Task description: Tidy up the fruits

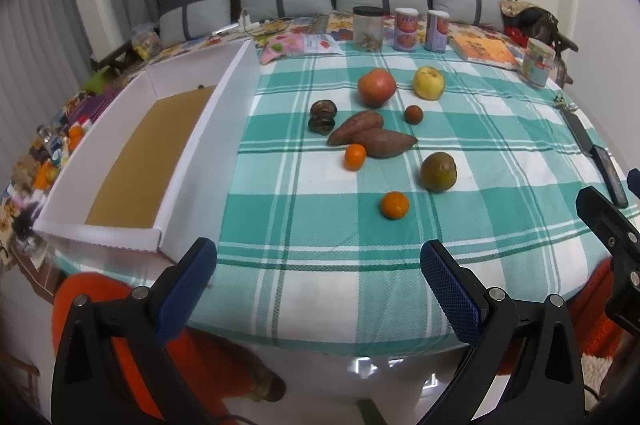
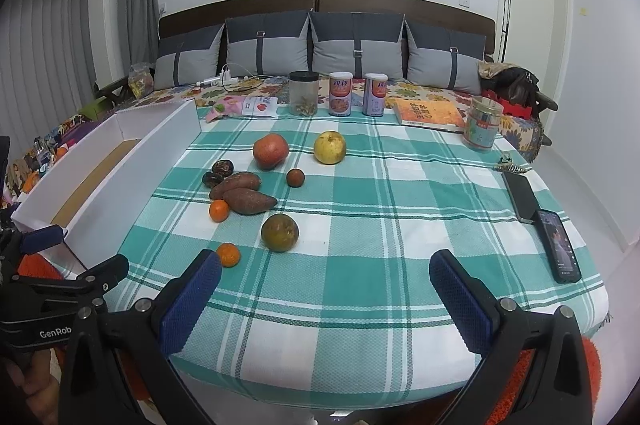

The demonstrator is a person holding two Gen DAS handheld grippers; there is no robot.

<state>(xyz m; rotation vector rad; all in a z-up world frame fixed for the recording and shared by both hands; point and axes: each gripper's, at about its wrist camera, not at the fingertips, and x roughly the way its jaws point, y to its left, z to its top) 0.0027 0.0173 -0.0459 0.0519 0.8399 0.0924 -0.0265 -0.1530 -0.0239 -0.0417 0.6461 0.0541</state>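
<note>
Fruits lie on a green-checked tablecloth [image 1: 320, 225]: a red apple [image 1: 376, 87], a yellow apple [image 1: 428, 82], a small dark round fruit [image 1: 413, 114], two sweet potatoes [image 1: 372, 137], two dark wrinkled fruits [image 1: 322, 116], two small oranges [image 1: 355, 156] [image 1: 395, 204] and a green-brown fruit [image 1: 438, 172]. A white box [image 1: 192, 145] with a brown floor stands at the table's left. My left gripper [image 1: 318, 285] is open and empty at the table's near edge. My right gripper [image 2: 325, 295] is open and empty, with the nearest orange [image 2: 228, 254] just beyond its left finger.
Jars and cans [image 2: 340, 99], a book [image 2: 430, 113], a snack packet [image 2: 256, 105] and a clear jar [image 2: 484, 127] line the far edge. Two phones [image 2: 558, 245] and keys [image 2: 508, 165] lie at the right. A sofa with grey cushions [image 2: 352, 45] stands behind.
</note>
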